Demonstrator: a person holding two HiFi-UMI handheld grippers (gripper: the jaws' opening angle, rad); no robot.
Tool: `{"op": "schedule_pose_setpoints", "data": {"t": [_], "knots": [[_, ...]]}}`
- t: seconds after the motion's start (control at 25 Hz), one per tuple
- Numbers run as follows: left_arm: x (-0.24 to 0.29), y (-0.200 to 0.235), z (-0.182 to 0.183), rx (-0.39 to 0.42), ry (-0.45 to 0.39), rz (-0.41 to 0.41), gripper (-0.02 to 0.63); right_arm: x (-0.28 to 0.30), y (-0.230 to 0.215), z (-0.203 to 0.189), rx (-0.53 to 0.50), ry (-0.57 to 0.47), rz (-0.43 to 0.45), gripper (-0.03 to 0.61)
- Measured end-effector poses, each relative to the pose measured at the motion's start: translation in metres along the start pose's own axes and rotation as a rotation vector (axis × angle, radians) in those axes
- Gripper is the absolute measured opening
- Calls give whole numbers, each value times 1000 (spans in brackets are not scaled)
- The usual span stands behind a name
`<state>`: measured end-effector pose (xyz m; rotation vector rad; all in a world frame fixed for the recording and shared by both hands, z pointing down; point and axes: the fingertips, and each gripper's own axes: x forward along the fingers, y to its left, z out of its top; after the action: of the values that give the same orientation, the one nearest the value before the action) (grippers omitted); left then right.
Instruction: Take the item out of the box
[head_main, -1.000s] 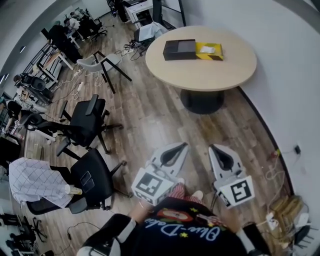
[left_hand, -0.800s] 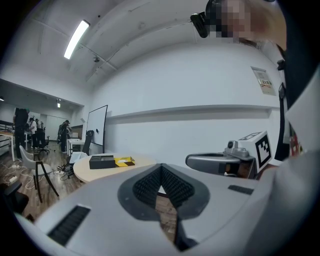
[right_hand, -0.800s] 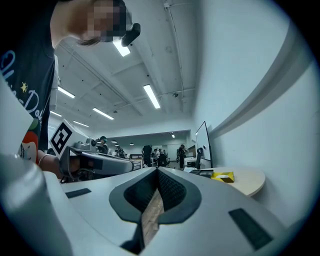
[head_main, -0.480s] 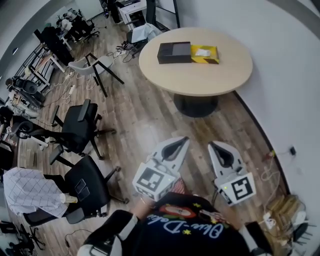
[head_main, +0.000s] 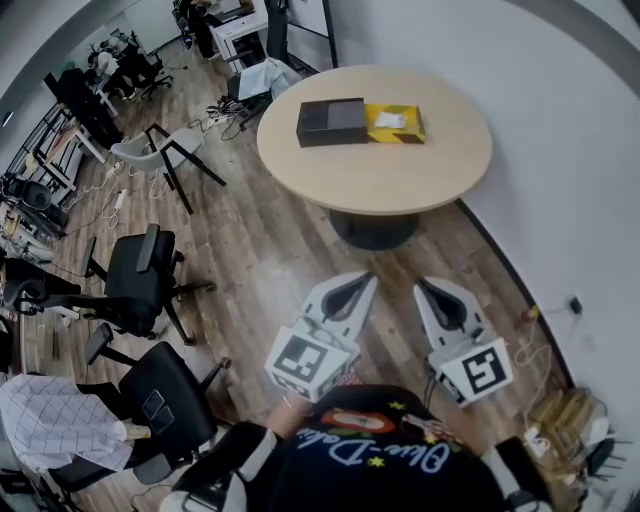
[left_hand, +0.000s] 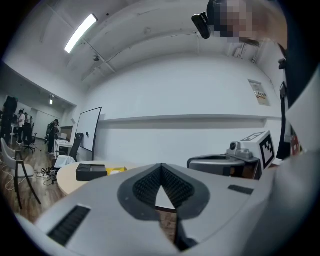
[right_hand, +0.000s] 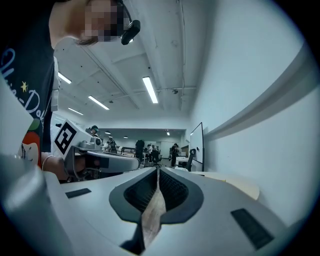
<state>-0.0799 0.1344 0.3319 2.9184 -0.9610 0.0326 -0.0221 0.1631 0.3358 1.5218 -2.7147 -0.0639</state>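
- Chairs fill the left of the head view: one black office chair (head_main: 140, 270) stands on the wood floor (head_main: 270, 250). A second black chair (head_main: 170, 390) stands nearer the person, just beside a checked cloth (head_main: 50, 425).
- A round table (head_main: 400, 175) stands ahead near the white wall (head_main: 560, 150), well apart from both grippers.
- On the far half of the table lies a flat black box (head_main: 332, 122). A yellow box (head_main: 400, 130) touches its right side.
- The yellow box is open on top, and a pale item (head_main: 390, 119) rests inside it.
- The left gripper (head_main: 360, 285) is held low in front of the person and points toward the table. In the left gripper view its ridged pads (left_hand: 175, 187) meet at the tips with nothing between them, so it is clenched and empty.
- The right gripper (head_main: 428, 292) is held beside the left one, apart from it, and points the same way. In the right gripper view its pads (right_hand: 172, 187) are pressed together along their length and grip nothing.
- Loose cables (head_main: 545, 350) lie on the floor at the far right, against the foot of the wall.
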Motion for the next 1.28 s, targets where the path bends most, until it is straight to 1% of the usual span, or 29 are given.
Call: {"op": "schedule_pose_setpoints", "data": {"t": [0.2,0.48,0.64,0.8,0.96,1.12,1.28], "knots": [[3,26,-4,-13,-3,-7,-12,27,-1,-6,-40,31,14,-3],[0,68,-4,-37,-11,3,-12,69,1,0,-35,37,13,-2],[-8,87,-3,-49,-22,5,-12,86,10,-2,-33,51,11,-2],[-4,98,-8,-70,-31,-6,-12,95,12,-10,-52,79,10,-2],[1,101,-14,-90,-21,-17,-12,95,5,-13,-52,80,-16,-2],[10,107,-15,-74,-8,-10,-12,96,-9,-16,-27,82,-34,-2],[24,114,-13,-56,-3,16,-12,110,-22,-16,-14,55,1,-2]]}}
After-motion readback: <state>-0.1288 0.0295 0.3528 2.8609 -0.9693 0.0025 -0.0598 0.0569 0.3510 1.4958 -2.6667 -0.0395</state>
